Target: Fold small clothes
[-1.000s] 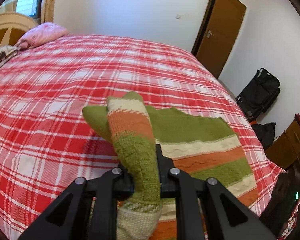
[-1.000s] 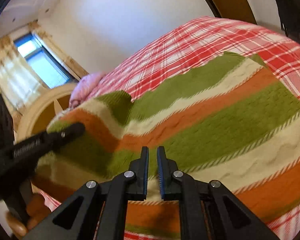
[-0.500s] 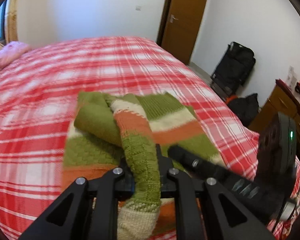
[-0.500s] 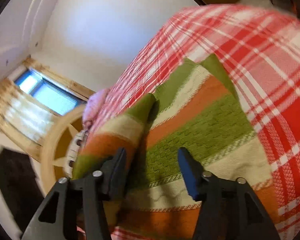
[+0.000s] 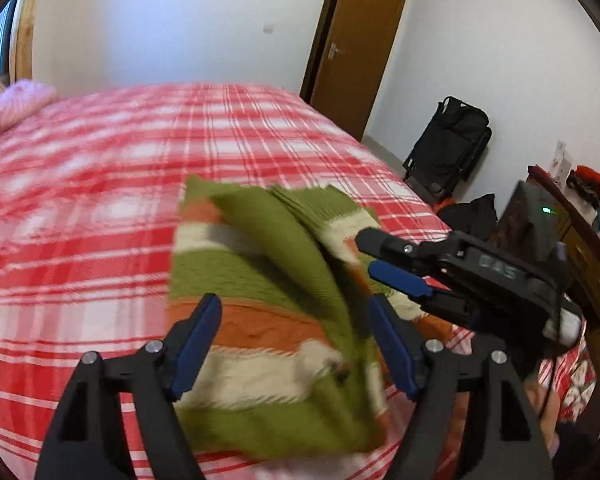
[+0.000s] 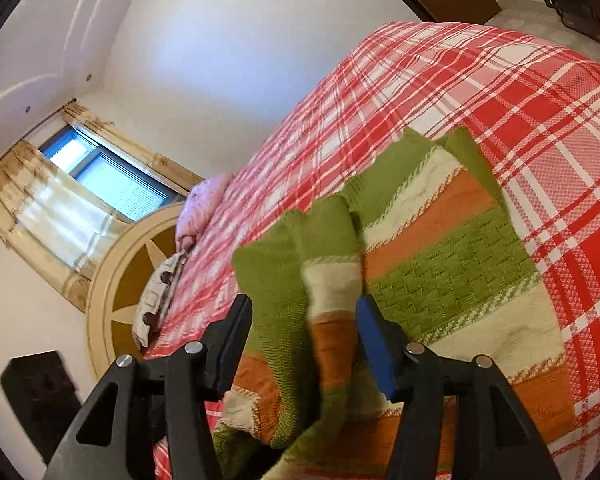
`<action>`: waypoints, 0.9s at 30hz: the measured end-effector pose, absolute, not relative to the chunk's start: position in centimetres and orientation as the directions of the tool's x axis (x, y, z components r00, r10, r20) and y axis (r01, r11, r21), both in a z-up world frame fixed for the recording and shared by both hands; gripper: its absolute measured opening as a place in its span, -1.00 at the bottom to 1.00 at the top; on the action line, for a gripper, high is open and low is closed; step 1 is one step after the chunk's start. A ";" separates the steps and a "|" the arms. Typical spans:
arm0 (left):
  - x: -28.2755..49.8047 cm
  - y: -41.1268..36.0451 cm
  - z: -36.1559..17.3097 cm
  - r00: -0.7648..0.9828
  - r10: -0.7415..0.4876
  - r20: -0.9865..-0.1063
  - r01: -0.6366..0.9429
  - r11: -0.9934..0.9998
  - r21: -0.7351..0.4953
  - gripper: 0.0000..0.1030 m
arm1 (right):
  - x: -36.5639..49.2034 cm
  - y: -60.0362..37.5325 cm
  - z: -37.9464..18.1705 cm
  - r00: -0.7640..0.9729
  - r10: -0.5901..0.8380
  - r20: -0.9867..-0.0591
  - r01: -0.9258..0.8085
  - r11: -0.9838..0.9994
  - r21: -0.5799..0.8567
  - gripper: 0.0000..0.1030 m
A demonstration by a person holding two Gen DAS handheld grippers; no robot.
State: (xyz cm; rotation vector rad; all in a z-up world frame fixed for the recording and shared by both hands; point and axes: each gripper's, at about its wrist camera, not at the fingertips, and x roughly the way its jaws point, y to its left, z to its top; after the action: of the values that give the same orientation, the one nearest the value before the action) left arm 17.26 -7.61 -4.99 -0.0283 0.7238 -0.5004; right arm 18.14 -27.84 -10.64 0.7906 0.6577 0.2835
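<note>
Left wrist view: the striped knit sweater (image 5: 260,292) is seen lying on the red plaid bedspread (image 5: 100,184), a sleeve folded across its body; the left gripper (image 5: 292,344) is held wide apart above it, gripping nothing. The right gripper (image 5: 384,256) is seen at the sweater's right edge, parted. Right wrist view: the right gripper (image 6: 300,344) is spread wide, the folded sleeve (image 6: 328,292) lying loose between its fingers, the sweater (image 6: 452,280) flat on the bedspread (image 6: 500,92).

Bedspread (image 5: 80,208) left of sweater (image 5: 260,280) lies open — right gripper (image 5: 384,256) crowds the other side.
</note>
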 end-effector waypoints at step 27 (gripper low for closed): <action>19.1 -3.0 -8.9 0.664 -0.288 -0.690 0.250 0.955 -0.159 0.52 | 25.1 -22.3 -9.7 0.666 0.180 -0.724 -0.055 0.980 0.194 -0.66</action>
State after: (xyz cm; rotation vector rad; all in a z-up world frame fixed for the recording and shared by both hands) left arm 19.11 -3.02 -8.90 -0.0520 0.7886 -0.3041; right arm 25.07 -22.26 -9.67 0.1606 0.8330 0.1332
